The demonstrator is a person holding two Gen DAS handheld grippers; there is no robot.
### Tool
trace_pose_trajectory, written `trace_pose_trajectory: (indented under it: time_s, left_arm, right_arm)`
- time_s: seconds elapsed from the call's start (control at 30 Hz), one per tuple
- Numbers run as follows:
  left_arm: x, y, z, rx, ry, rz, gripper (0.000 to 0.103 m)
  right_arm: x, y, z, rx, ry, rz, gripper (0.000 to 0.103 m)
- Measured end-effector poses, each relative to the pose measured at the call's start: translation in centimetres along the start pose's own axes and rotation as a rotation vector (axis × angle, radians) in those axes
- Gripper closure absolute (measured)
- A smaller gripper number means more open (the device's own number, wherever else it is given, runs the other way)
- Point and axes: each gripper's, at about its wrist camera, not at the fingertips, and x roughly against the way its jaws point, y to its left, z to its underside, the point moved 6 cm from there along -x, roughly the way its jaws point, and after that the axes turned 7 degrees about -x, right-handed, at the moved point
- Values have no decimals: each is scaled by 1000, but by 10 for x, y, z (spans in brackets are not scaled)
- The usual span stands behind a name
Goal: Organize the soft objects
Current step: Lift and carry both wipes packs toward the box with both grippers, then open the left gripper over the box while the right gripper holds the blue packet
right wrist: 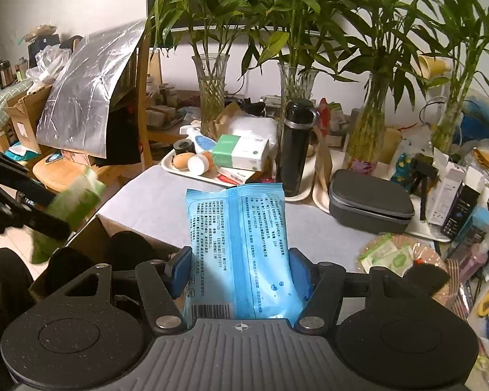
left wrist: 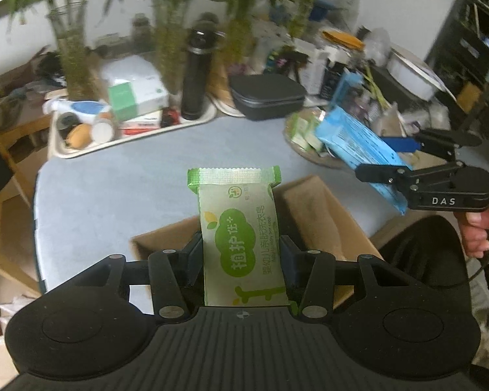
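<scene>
In the left wrist view my left gripper (left wrist: 241, 254) is shut on a green and white soap packet (left wrist: 239, 228), which stands upright between the pads. Under it, at the table's near edge, an open cardboard box (left wrist: 319, 215) sits. To the right, my right gripper (left wrist: 381, 158) holds a blue wipes packet (left wrist: 352, 140) above the table. Seen from the right wrist, my right gripper (right wrist: 241, 270) is shut on that blue packet (right wrist: 241, 238). The green packet (right wrist: 75, 202) shows blurred at the left in the left gripper (right wrist: 32, 211), above the box (right wrist: 109, 228).
A round woven basket (left wrist: 298, 150) (right wrist: 433, 260) with small green packets sits on the blue-grey table (left wrist: 114, 189). Behind it stand a dark grey case (left wrist: 267, 96), a black flask (left wrist: 195, 75), a cluttered white tray (left wrist: 140, 135) and glass vases of bamboo (right wrist: 212, 97).
</scene>
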Motion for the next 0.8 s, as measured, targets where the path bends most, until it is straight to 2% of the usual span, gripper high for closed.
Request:
trace_pose_trajectory:
  time_s: [0.23,0.3,0.47,0.7,0.8]
  left_arm:
    - [-18,-26,1,-94,-53,63,52]
    - [-17,-23,4,-69,-65,69,39]
    - [-11,-16,14,-30,-67,-2,39]
    - [-5,-5,26,2,-27,-150,39]
    - [-1,-3,30,5,-24,-174,39]
  right_arm:
    - [8,-5,13,-23,-6,-2,38]
    - [9,-7,17,-35,-4,-9,38]
    - [13,-6,29,-43,7,-17,38]
    - [16,2,36,-42,15,-31,38]
    - [16,5,38,-42,19,-34,38]
